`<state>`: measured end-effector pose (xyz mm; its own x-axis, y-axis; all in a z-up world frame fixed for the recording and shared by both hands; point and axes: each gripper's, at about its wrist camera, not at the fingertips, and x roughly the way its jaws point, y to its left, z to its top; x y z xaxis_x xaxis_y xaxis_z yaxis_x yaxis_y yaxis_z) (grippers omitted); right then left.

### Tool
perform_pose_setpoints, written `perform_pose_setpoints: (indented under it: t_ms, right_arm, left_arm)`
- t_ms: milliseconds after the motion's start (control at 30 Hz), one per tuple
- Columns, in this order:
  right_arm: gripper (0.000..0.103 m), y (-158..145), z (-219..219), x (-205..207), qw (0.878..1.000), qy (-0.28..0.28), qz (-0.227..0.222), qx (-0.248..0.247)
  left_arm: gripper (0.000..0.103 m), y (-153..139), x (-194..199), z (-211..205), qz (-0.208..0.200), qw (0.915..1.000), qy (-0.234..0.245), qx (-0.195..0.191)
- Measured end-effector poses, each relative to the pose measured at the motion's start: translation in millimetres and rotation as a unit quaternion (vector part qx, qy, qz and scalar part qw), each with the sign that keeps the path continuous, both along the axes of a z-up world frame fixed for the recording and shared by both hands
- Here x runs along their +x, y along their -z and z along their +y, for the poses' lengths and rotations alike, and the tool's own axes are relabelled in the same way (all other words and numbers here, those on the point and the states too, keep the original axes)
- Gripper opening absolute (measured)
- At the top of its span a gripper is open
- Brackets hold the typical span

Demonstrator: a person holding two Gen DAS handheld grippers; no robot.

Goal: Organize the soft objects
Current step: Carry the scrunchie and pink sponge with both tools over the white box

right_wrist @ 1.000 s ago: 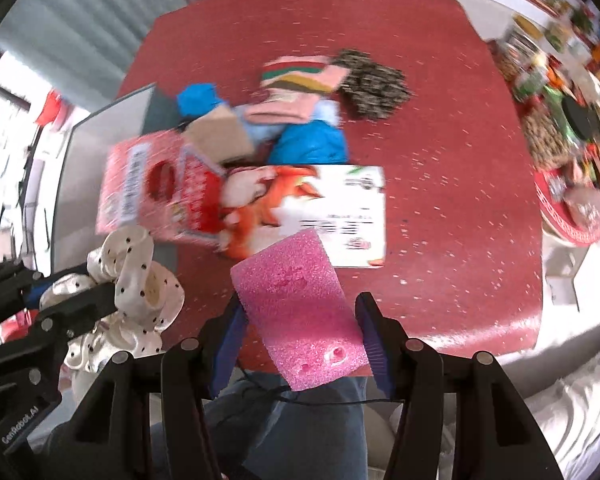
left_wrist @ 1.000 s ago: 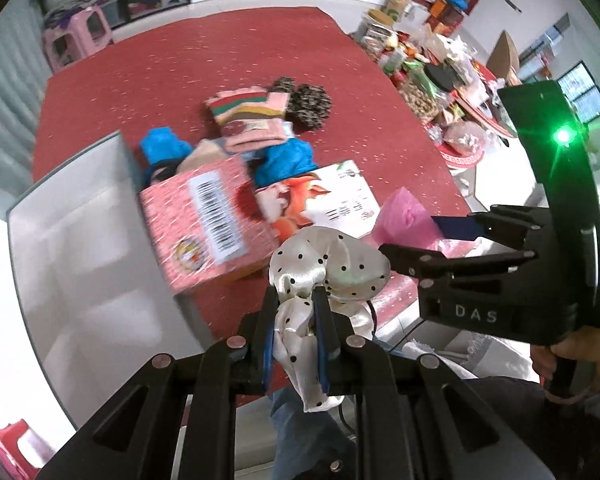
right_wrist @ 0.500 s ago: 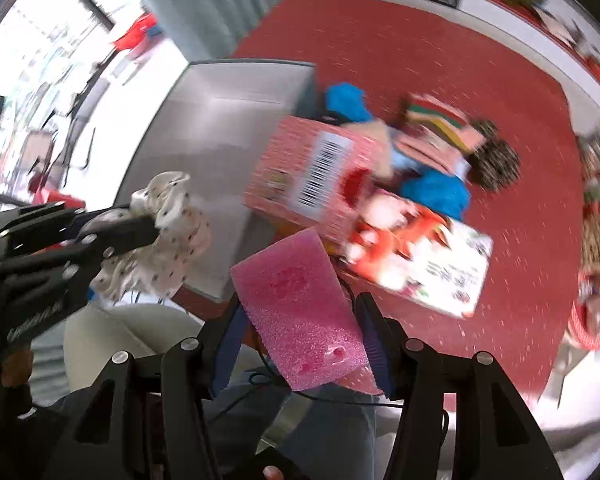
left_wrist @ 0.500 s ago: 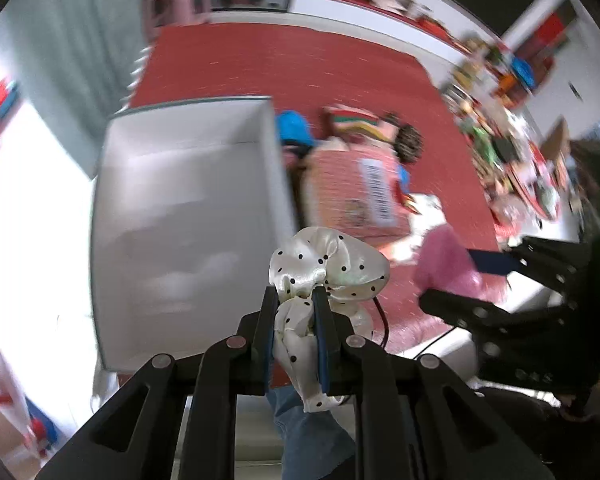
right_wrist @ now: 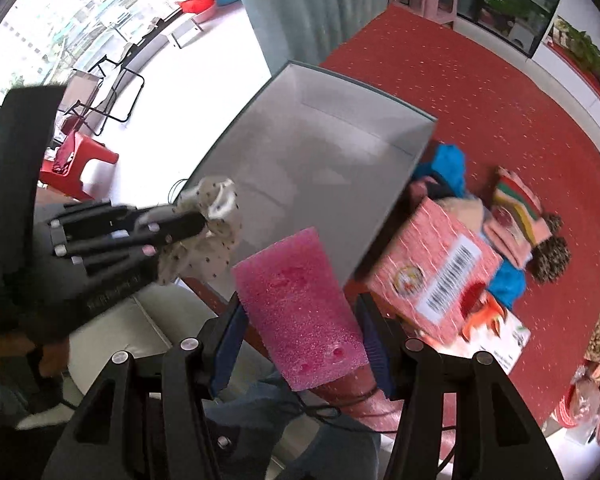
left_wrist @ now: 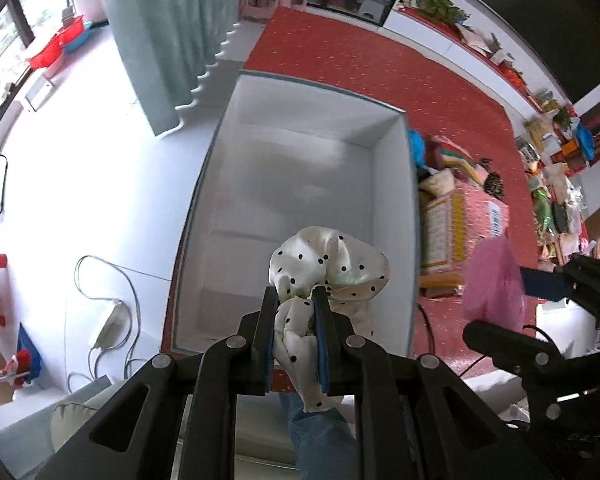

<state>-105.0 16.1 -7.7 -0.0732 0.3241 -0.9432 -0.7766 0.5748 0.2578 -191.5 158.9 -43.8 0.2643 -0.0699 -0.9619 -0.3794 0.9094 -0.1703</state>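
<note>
My left gripper (left_wrist: 294,300) is shut on a white polka-dot scrunchie (left_wrist: 328,270), held over the near end of an open white box (left_wrist: 308,184) with nothing inside. The same gripper (right_wrist: 196,222) shows at the left of the right wrist view, with the scrunchie (right_wrist: 216,208) bunched at its tips. My right gripper (right_wrist: 300,320) is shut on a pink foam sponge (right_wrist: 300,304), just off the box's (right_wrist: 320,160) near right corner. That sponge (left_wrist: 494,284) also appears at the right of the left wrist view.
On the red table (right_wrist: 480,92) right of the box lie a pink carton with a barcode (right_wrist: 436,276), a flat printed package (right_wrist: 496,336), blue cloth (right_wrist: 448,164), a striped knit piece (right_wrist: 516,200) and a dark scrunchie (right_wrist: 548,256). Left of the table are white floor, a cable and red stools.
Both grippers swung left from above the pile of items to the white box while rolling. The scrunchie and the sponge stayed clamped throughout.
</note>
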Motion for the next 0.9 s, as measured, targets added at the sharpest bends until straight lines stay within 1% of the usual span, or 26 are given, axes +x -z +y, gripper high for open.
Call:
perform_pose_setpoints:
  t_ms: [133, 233, 400, 500, 733, 900]
  right_arm:
    - [0.056, 6.9, 17.2, 8.7, 1.000, 0.010, -0.002, -0.004]
    - [0.056, 13.5, 26.5, 14.3, 1.000, 0.024, 0.007, -0.004]
    - [0.056, 24.5, 38.7, 13.7, 1.000, 0.020, -0.007, -0.022]
    - [0.056, 32.4, 41.2, 15.2, 0.999, 0.027, 0.007, -0.025]
    - [0.056, 50.3, 48.5, 6.1, 0.999, 0.012, 0.015, -0.047]
    - [0.056, 56.9, 50.4, 4.9, 0.998, 0.010, 0.022, -0.051]
  left_arm:
    - [0.018, 11.5, 1.9, 5.2, 0.010, 0.9999, -0.009, 0.009]
    - [0.018, 21.9, 4.7, 7.2, 0.021, 0.9996, -0.015, 0.012]
    - [0.018, 37.7, 9.2, 6.6, 0.037, 0.9990, -0.015, 0.020]
    - [0.018, 53.0, 13.6, 8.4, 0.054, 0.9981, -0.022, 0.018]
    - [0.018, 82.6, 10.7, 11.5, 0.088, 0.9958, -0.020, 0.017]
    - [0.018, 87.2, 6.2, 13.8, 0.094, 0.9951, -0.025, 0.016]
